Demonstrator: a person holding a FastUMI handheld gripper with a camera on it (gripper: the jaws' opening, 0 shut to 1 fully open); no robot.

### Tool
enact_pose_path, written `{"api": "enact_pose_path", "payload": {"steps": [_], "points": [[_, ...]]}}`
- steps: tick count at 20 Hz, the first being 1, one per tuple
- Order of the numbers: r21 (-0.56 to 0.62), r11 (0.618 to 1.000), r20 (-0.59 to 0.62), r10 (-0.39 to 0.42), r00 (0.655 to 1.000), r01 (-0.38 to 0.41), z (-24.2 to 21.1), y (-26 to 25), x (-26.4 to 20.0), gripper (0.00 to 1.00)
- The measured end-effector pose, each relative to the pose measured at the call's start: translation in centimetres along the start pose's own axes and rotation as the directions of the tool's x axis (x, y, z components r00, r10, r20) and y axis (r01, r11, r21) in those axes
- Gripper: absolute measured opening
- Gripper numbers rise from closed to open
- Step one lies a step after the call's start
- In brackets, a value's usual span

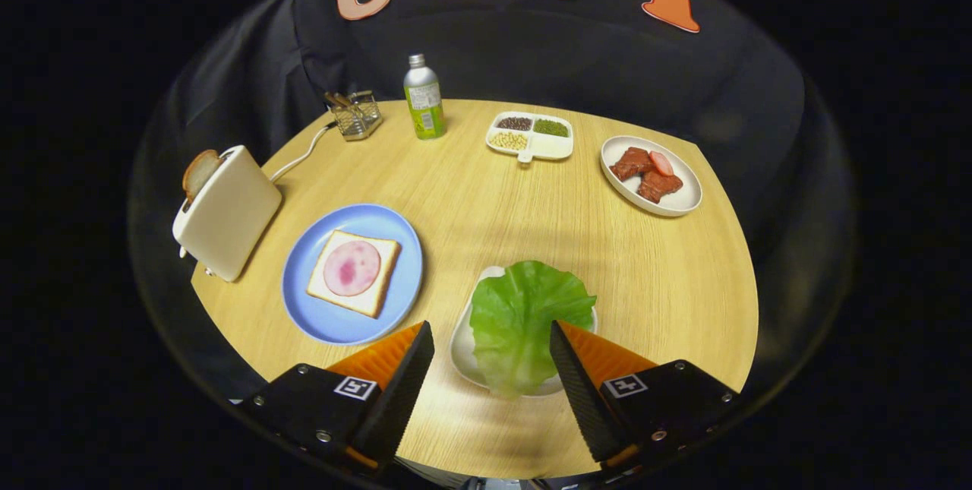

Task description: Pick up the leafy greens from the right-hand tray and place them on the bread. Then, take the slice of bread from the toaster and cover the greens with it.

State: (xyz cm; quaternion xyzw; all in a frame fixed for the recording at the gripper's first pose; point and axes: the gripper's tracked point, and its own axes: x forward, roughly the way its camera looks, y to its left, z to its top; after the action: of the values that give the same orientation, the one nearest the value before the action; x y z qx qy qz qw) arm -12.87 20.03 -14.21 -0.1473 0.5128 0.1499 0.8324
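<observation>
Hovering wide open, the hand-held gripper (pixel 492 338) brackets the leafy greens (pixel 524 323) on their tray (pixel 462 349), lined up for a pinch; bread (pixel 354 272) waits left of the greens.

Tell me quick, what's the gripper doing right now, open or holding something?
Gripper: jaws open and holding nothing, spread to either side of the lettuce leaf on its white tray.
</observation>
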Motion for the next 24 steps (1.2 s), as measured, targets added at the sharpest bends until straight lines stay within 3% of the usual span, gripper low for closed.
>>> {"api": "enact_pose_path", "payload": {"steps": [11,18,20,22,24], "points": [[0.066,0.997,-0.201,-0.026,0.979,0.040,-2.5,-2.4,6.4,0.83],[0.051,0.997,-0.217,-0.040,0.975,0.052,-2.7,-2.3,7.1,0.70],[0.048,0.998,-0.209,-0.040,0.977,0.051,-2.5,-2.0,7.1,0.64],[0.047,0.998,-0.198,-0.043,0.979,0.053,-2.4,-2.0,7.3,0.49],[0.059,0.996,-0.185,-0.051,0.981,0.063,-2.2,-2.0,7.4,0.28]]}}
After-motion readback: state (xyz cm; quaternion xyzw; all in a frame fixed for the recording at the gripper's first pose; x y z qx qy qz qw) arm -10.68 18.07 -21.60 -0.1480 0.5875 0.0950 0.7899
